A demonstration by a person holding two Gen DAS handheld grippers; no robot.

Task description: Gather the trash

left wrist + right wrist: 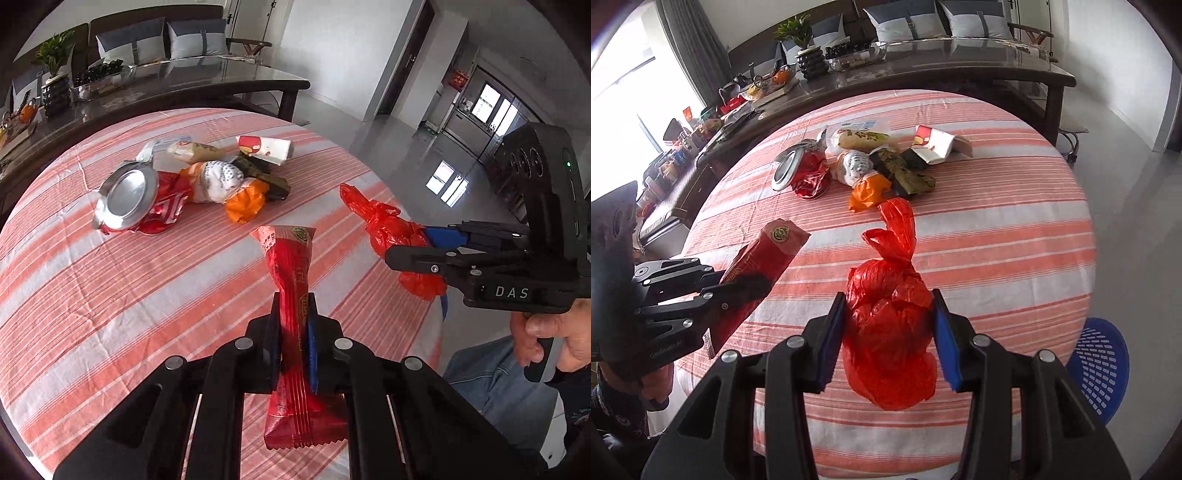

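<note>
My left gripper (293,325) is shut on a long red snack wrapper (291,280), held above the striped tablecloth (110,314); the same wrapper (757,266) and left gripper (753,284) show at the left of the right wrist view. My right gripper (890,325) is shut on a knotted red plastic bag (890,332), its blue pads pressing both sides. That bag (391,229) and the right gripper (410,243) appear at the right in the left wrist view. A pile of trash stays on the cloth: a crushed red can (140,199), an orange-white wrapper (229,184), a dark green packet (266,177) and a red-white carton (264,147).
A blue perforated basket (1100,365) stands on the floor beside the table's right edge. Behind the round table runs a dark glass-topped table (166,85) with a plant pot (55,92) and clutter. A person's hand (554,332) and jeans show at the right.
</note>
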